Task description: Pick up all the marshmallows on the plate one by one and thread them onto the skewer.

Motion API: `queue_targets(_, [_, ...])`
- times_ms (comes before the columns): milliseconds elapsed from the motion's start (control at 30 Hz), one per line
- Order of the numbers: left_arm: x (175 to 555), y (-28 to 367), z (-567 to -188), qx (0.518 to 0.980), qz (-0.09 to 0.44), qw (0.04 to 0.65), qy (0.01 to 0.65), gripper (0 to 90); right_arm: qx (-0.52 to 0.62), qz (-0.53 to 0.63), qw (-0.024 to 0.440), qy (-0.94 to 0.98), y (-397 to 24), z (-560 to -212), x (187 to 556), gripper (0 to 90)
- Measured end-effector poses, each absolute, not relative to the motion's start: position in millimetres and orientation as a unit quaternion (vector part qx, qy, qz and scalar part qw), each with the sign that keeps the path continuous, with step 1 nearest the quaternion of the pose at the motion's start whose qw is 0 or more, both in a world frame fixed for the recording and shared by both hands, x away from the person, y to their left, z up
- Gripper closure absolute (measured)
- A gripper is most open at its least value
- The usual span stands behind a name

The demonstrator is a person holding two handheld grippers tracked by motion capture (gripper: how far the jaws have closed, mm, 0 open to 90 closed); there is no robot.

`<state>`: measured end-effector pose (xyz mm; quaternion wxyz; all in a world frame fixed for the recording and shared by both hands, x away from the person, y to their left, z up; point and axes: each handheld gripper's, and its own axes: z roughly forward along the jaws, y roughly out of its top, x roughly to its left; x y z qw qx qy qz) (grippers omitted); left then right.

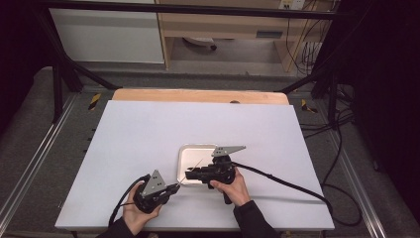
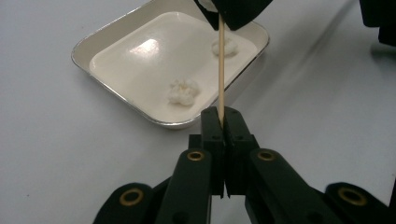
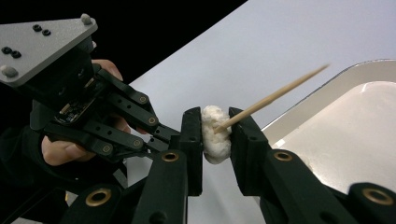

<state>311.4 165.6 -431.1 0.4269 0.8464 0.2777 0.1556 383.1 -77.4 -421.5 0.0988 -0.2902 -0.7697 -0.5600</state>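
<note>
One skewer [image 2: 221, 70] links the two grippers: we see the left gripper [image 2: 223, 122] clenched on its near end, jaws pressed together around the stick, and the far end running up to the right gripper [image 3: 216, 133]. That right gripper grasps a white puff [image 3: 215, 134] between its jaws, and in the right gripper view the skewer enters the puff from the tray side, its free tip [image 3: 322, 68] blurred above the tray rim. We cannot tell how deep the stick sits inside the puff.

Two more white puffs lie in the tray [image 2: 119, 98]: one [image 2: 183, 91] near its near edge, one [image 2: 224, 47] farther back, partly crossed by the skewer in the left gripper view.

From the high view the tray [image 1: 184, 151] sits right of centre on the white table [image 1: 148, 134], with the right gripper [image 1: 190, 174] over its near edge and the left gripper [image 1: 174, 187] just left of it, near the table's near edge. Hands hold both grippers there. Fine detail of the skewer is hard to make out from above. Wide bare table lies to the left, right and far side; a wooden strip [image 1: 198, 95] borders the far edge.
</note>
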Motion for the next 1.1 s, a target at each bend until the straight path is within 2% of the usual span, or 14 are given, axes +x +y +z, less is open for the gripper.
queue_targets(467, [319.1, 152.1, -433.3, 0.837, 0.135, 0.442, 0.294, 88.6, -0.292, -0.542, 0.096, -0.782, -74.5, -427.2, 379.6, 73.5])
queue_targets(667, [320.3, 157.4, -434.4, 0.835, 0.128, 0.442, 0.303, 88.5, -0.294, -0.541, 0.068, -0.785, -81.0, -416.2, 380.7, 55.4])
queue_targets(800, [319.9, 162.7, -432.8, 0.831, 0.131, 0.444, 0.308, 88.6, -0.299, -0.53, 0.029, -0.793, -87.1, -408.3, 381.4, 38.3])
queue_targets(933, [319.5, 167.6, -432.3, 0.831, 0.131, 0.443, 0.309, 88.5, -0.297, -0.514, -0.006, -0.805, -93.3, -404.5, 383.2, 26.8])
queue_targets(1067, [319.5, 174.4, -432.0, 0.832, 0.13, 0.439, 0.313, 88.4, -0.298, -0.505, -0.029, -0.809, -99.0, -405.0, 385.6, 20.4])
queue_targets(1100, [319.3, 177.7, -431.6, 0.832, 0.132, 0.437, 0.316, 88.4, -0.305, -0.49, -0.041, -0.816, -101.9, -406.3, 388.3, 14.9])
